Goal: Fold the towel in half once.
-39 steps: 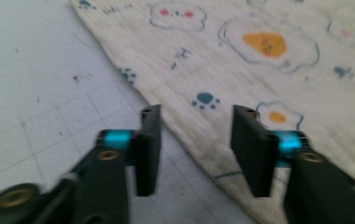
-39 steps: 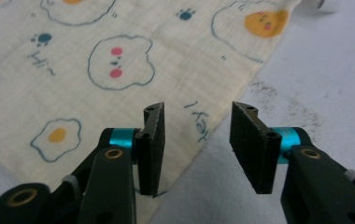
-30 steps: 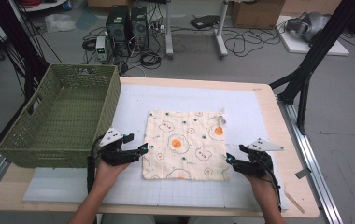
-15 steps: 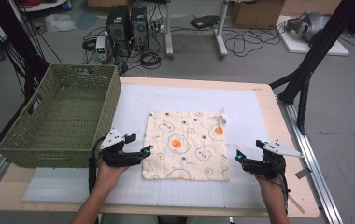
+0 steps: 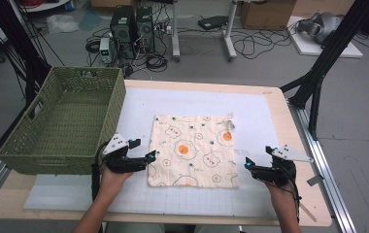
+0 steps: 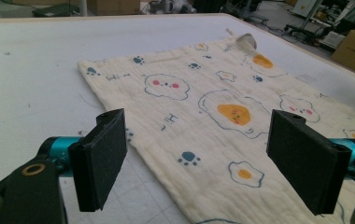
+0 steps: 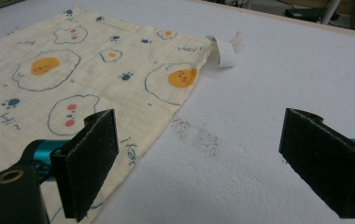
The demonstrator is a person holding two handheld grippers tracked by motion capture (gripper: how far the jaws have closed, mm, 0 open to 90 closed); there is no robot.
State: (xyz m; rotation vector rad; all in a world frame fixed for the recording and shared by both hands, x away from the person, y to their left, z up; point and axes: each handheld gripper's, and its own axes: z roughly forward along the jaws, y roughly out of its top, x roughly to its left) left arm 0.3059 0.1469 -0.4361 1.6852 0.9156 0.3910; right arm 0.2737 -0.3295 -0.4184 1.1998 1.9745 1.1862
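Cream cloth (image 5: 192,150) with fried-egg and paw prints, spread flat mid-table, white tag at far corner.

a: floor?
b: grey floor (image 5: 367,116), cables (image 5: 255,46) looping across it. two pc towers (image 5: 133,26) stand behind the table, cardboard boxes (image 5: 265,13) further back.
a: furniture?
b: wooden table (image 5: 296,160) under a white mat (image 5: 250,109). black frame legs (image 5: 318,77) at right, more at left. light is even, no hard shadows.
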